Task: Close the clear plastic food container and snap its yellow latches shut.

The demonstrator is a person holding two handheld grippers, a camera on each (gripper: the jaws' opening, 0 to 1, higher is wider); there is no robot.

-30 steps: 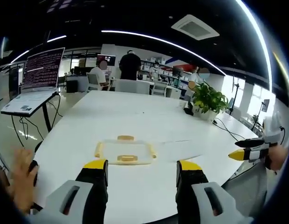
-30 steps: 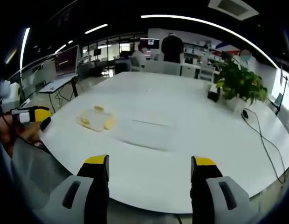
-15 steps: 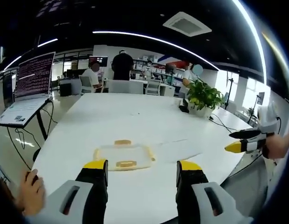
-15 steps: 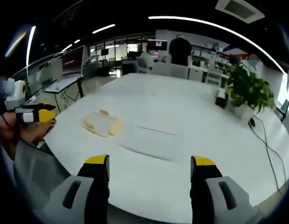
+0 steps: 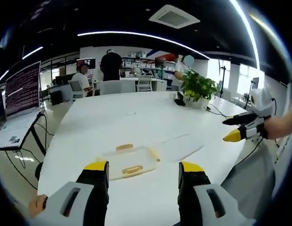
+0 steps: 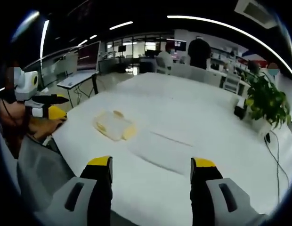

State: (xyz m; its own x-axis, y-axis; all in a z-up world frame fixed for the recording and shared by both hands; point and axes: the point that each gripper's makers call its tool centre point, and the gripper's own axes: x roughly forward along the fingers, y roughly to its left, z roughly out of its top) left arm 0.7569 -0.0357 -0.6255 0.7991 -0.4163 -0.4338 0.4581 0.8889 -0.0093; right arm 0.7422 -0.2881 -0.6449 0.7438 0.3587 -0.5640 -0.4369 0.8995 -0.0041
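A flat clear lid with yellow latches (image 5: 129, 161) lies on the white table (image 5: 113, 122), just ahead of my left gripper (image 5: 143, 170), which is open and holds nothing. To the lid's right sits a faint clear container body (image 5: 181, 145). My right gripper (image 5: 233, 135) comes in at the right edge, held above the table's rim. In the right gripper view the lid (image 6: 115, 126) is ahead on the left and the clear body (image 6: 160, 151) is nearer the middle. My right gripper (image 6: 150, 170) is open and empty. The left gripper (image 6: 51, 112) shows at the left edge.
A potted plant (image 5: 197, 87) and a dark cable (image 6: 273, 155) are at the table's far right side. A laptop on a stand (image 5: 16, 106) is beyond the left edge. People and chairs (image 5: 110, 70) are past the far end. A hand (image 5: 36, 205) rests low on the left.
Both cameras have shifted. In the left gripper view the right gripper has risen and come inward. In the right gripper view the lid and clear body look closer.
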